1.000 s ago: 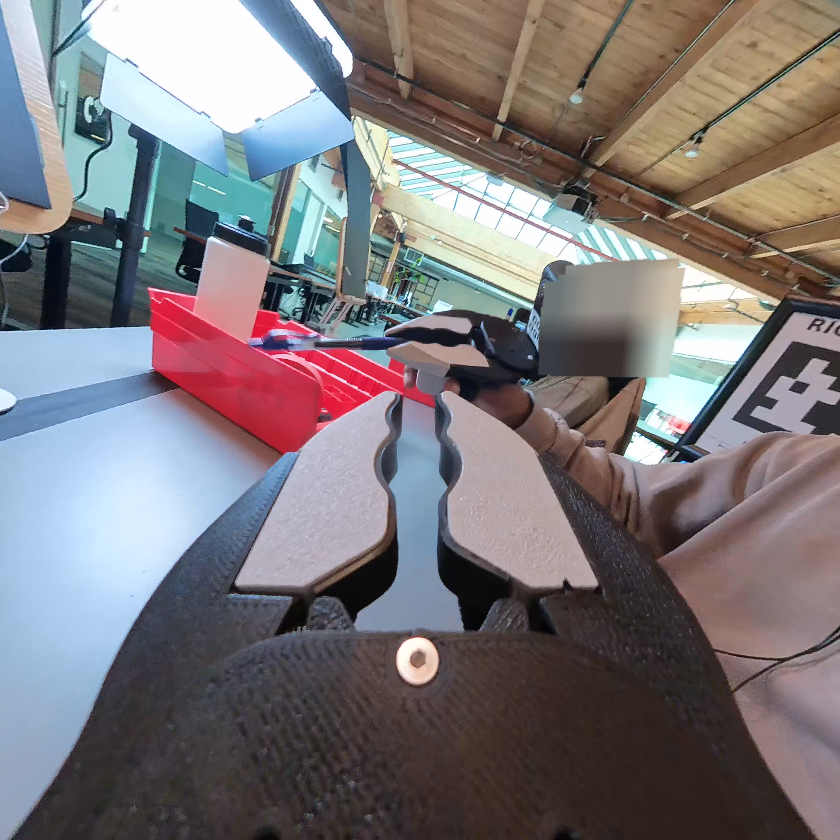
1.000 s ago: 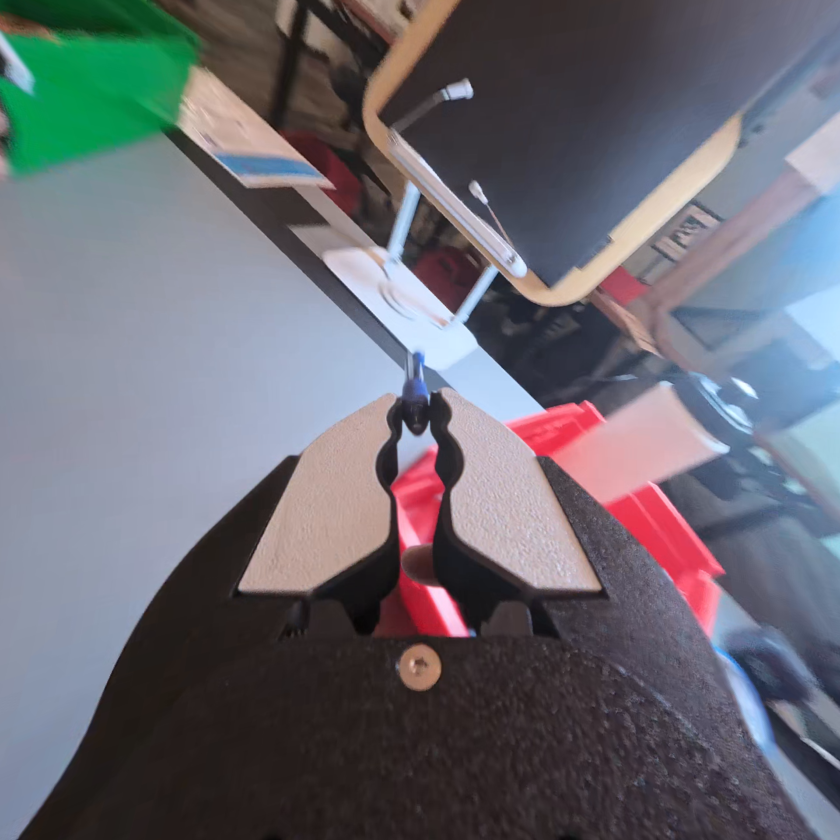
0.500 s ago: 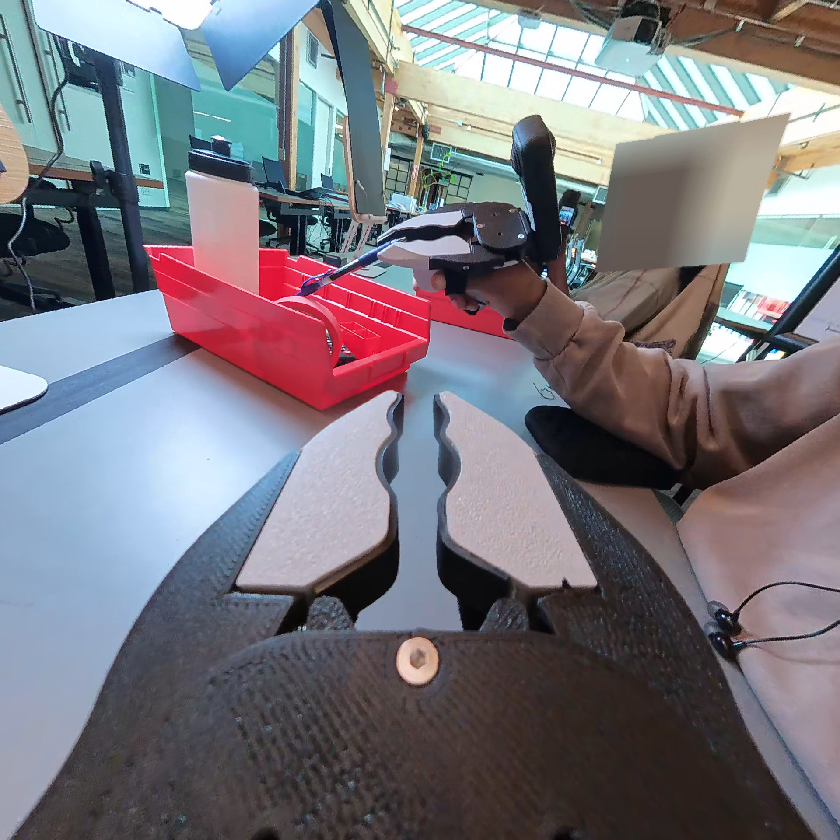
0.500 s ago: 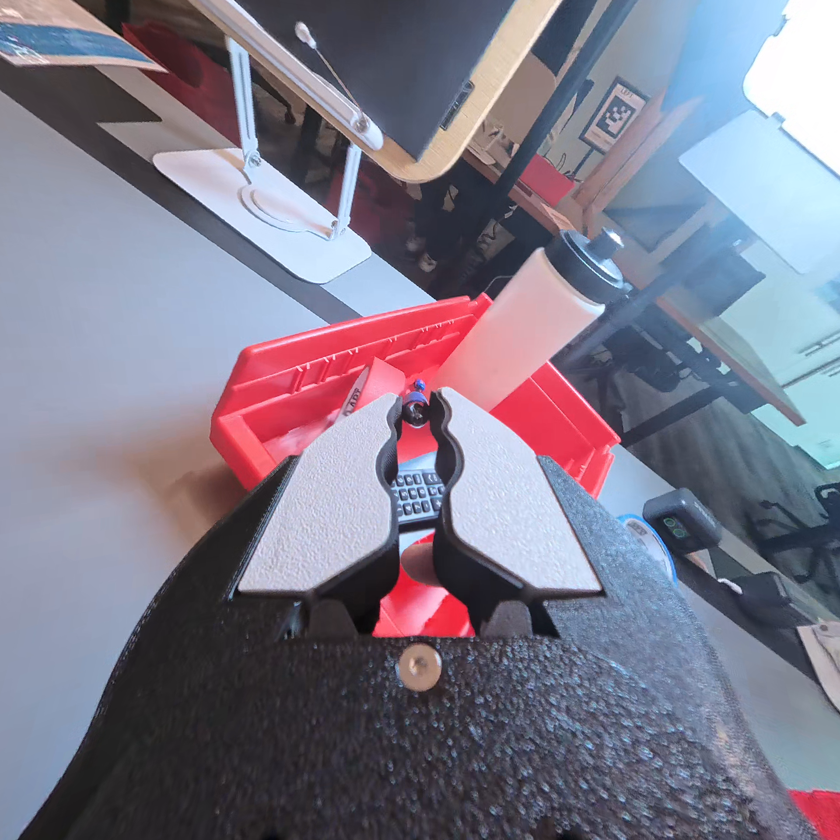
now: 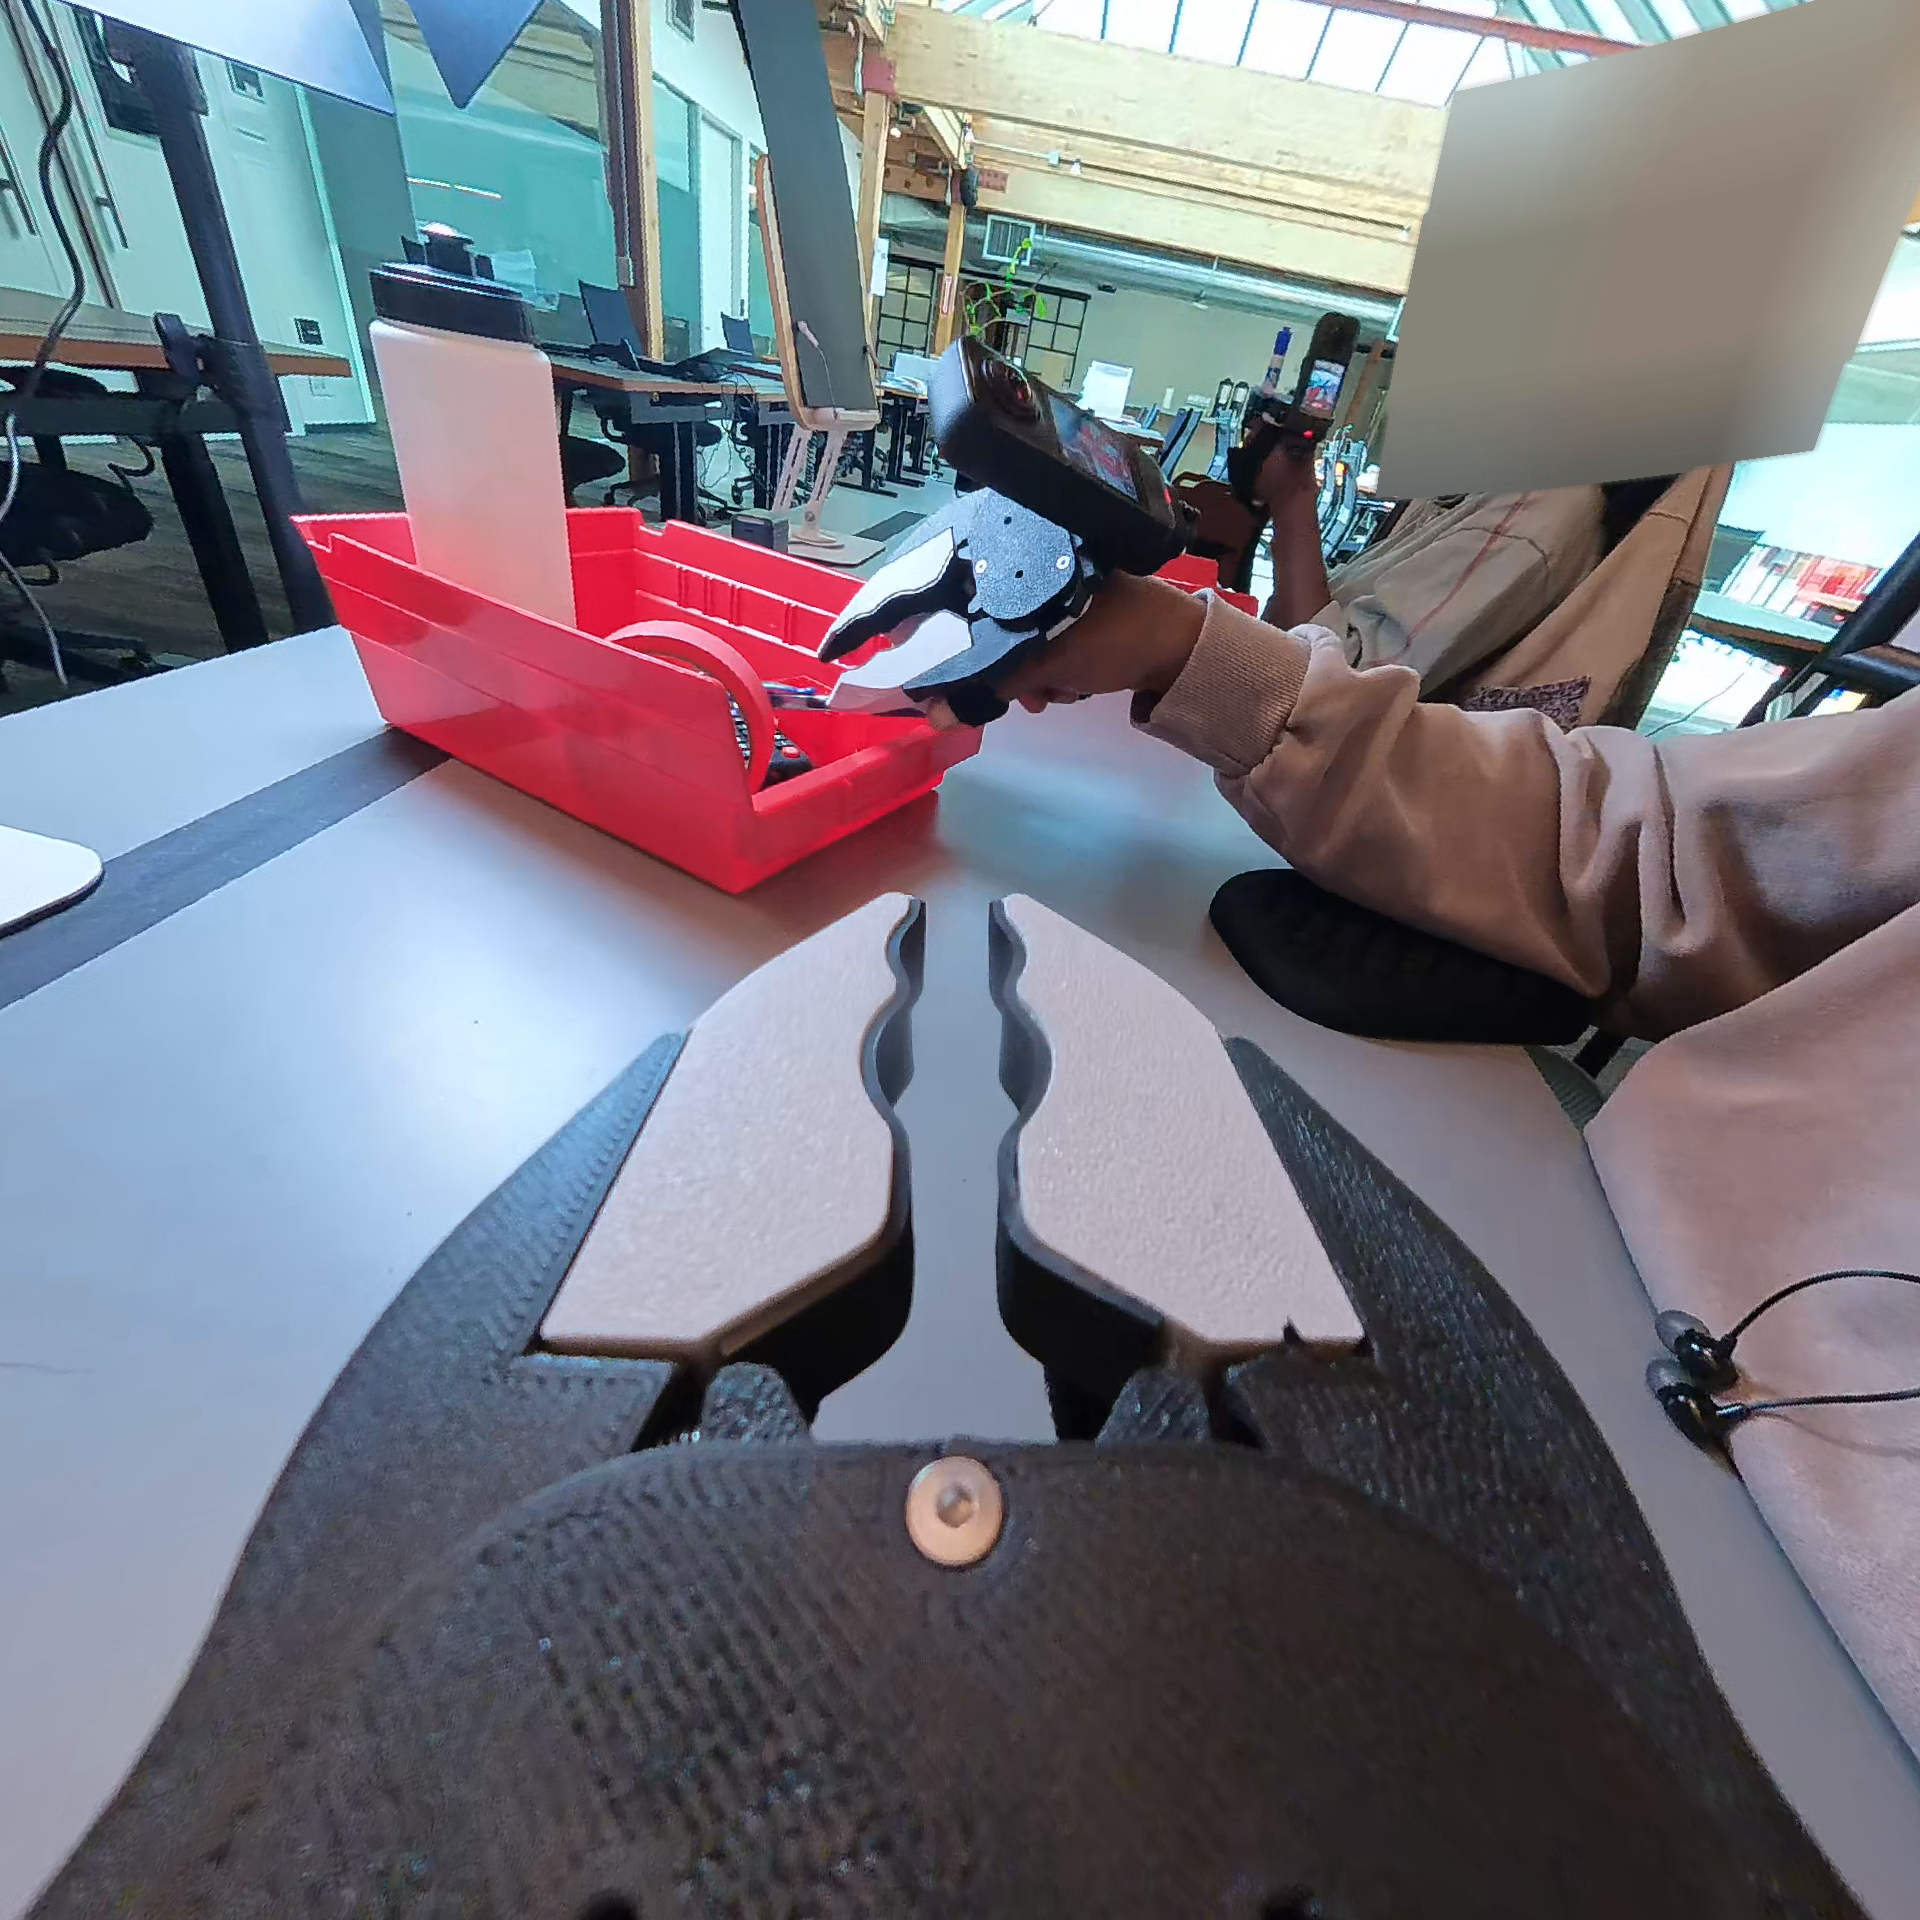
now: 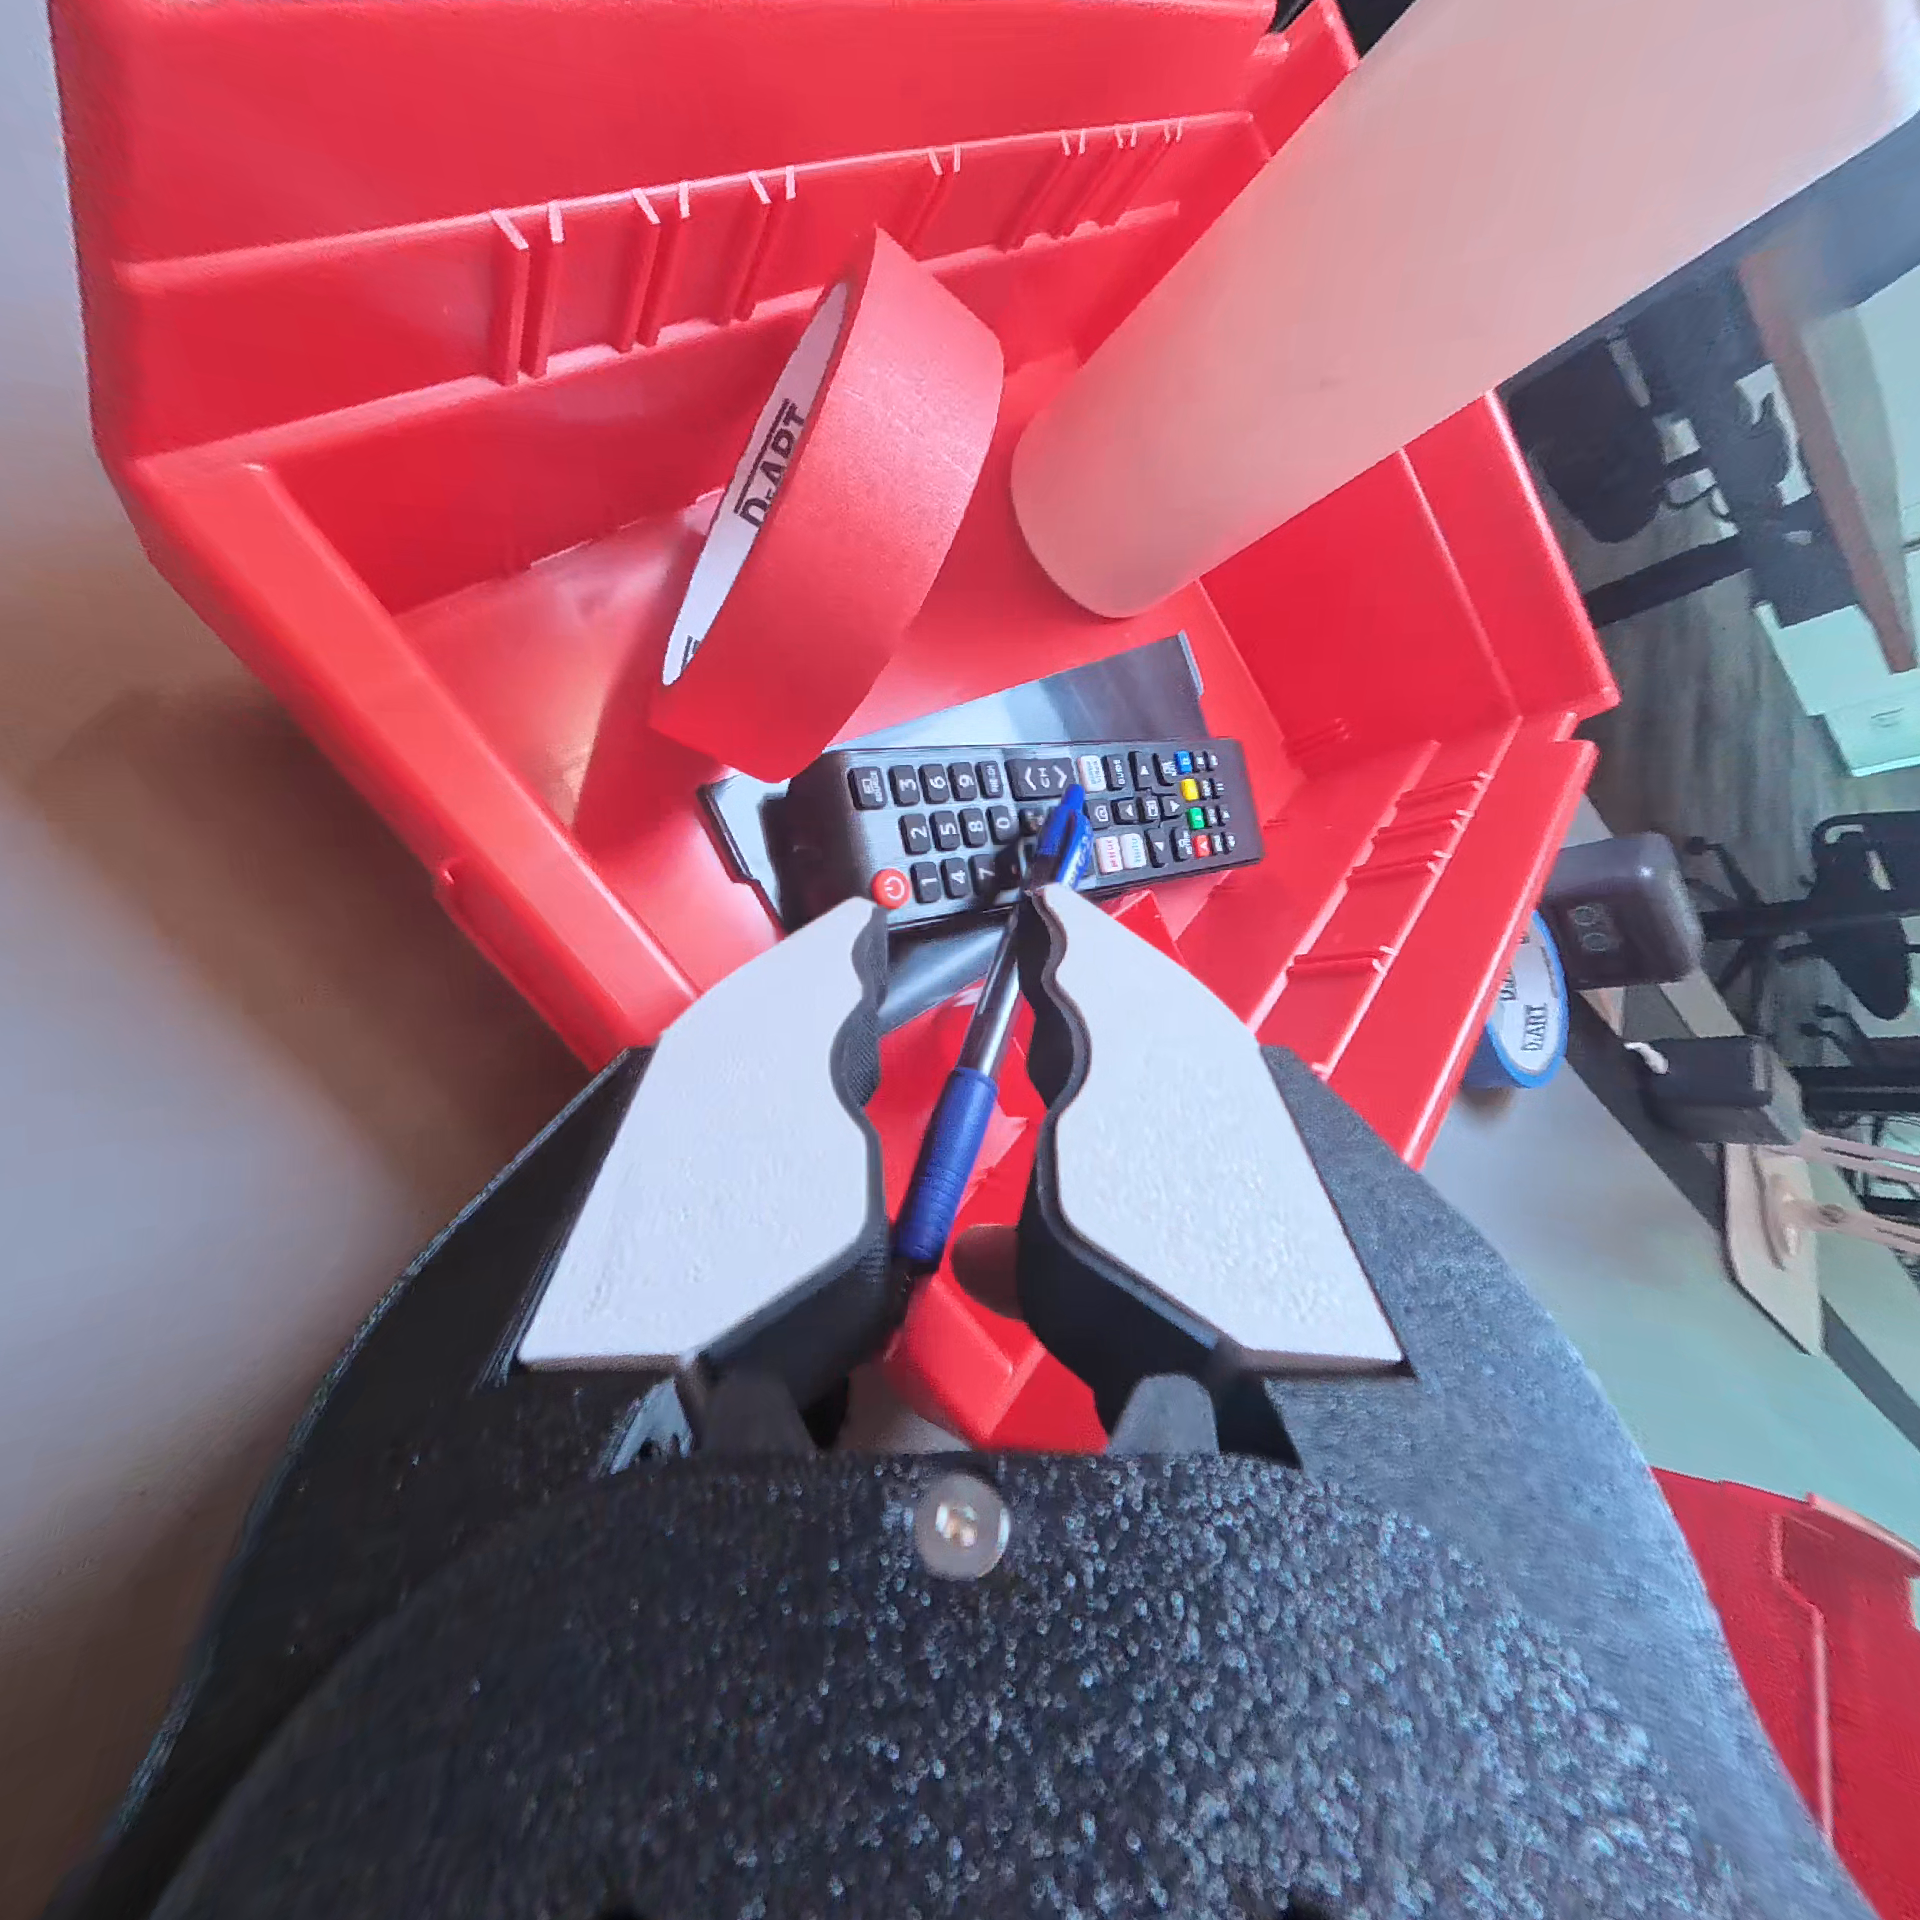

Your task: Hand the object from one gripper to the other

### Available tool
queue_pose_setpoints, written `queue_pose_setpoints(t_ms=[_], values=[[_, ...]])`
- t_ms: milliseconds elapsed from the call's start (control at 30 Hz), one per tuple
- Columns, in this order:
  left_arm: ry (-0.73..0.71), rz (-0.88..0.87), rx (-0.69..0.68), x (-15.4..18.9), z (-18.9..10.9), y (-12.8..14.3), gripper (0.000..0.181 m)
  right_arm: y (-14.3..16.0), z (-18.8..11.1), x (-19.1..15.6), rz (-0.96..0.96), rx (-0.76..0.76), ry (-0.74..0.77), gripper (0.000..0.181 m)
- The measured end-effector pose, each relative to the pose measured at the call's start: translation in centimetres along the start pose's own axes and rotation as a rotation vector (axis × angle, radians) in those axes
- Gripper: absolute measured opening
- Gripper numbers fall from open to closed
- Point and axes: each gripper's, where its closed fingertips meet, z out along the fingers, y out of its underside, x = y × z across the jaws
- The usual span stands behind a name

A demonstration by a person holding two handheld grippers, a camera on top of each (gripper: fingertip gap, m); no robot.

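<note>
Worktop (image 5: 260, 1091) was the biggest thing around, plain grey, with the red bin (image 6: 343, 582) sitting on it. Inside the bin stood a frosted white bottle (image 6: 1299, 343) with a black cap, a roll of red tape (image 6: 852, 520) up on its edge, and a black remote (image 6: 997, 831) lying flat on the bottom. A blue tape roll (image 6: 1527, 1013) sat outside, just beside the bin wall.

Right tongs (image 6: 956, 914) were tipped down over the near end of the bin, jaws spread fairly wide, and the blue pen (image 6: 966, 1101) lay loose in the gap, leaning against one finger with its cap end over the remote. It didn't look gripped at all, more like let go and about to drop in. Left tongs (image 5: 951, 920) hovered low over the bare worktop, well apart from the bin, jaws narrow with a slim gap and nothing between them.

My read: the handover part looked done and this was the put-away. Next move just calls for lifting the right tongs straight back so the pen slides clear and settles in the bin, without nudging the tape roll over.
</note>
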Motion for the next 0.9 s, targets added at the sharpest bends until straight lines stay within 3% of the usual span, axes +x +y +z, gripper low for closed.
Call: queue_pose_setpoints(t_ms=[33,133,333,500,600,733,800,900], values=[[-0.001,0.002,-0.002,0.0,0.0,0.0,0.011,-0.1,-0.1,-0.1,0.015,0.007,-0.013,0.028],[-0.010,0.010,0.000,-0.1,0.0,-0.1,0.011,-1.6,-1.2,0.7,0.077,0.086,0.009,0.049],[-0.075,0.010,0.021,-1.2,-0.7,-1.0,0.015,-8.7,-7.0,0.9,0.116,0.551,0.041,0.046],[-0.185,0.075,0.031,-3.3,-3.8,-4.0,0.020,-12.6,-11.4,-2.5,0.177,0.823,-0.152,0.038],[-0.270,0.117,0.025,-5.0,-8.4,-7.9,0.032,-13.5,-12.2,-3.9,0.222,0.870,-0.270,0.035],[-0.519,0.076,0.011,-9.5,-17.4,-12.2,0.031,-14.1,-11.9,-4.8,0.317,0.890,-0.396,0.027],[-0.711,0.037,-0.146,-13.6,-22.6,-11.8,0.032,-14.3,-11.4,-5.4,0.357,0.884,-0.449,0.024],[-1.010,-0.092,-0.431,-20.0,-31.0,-9.0,0.035,-14.6,-10.6,-6.5,0.378,0.855,-0.496,0.021]])
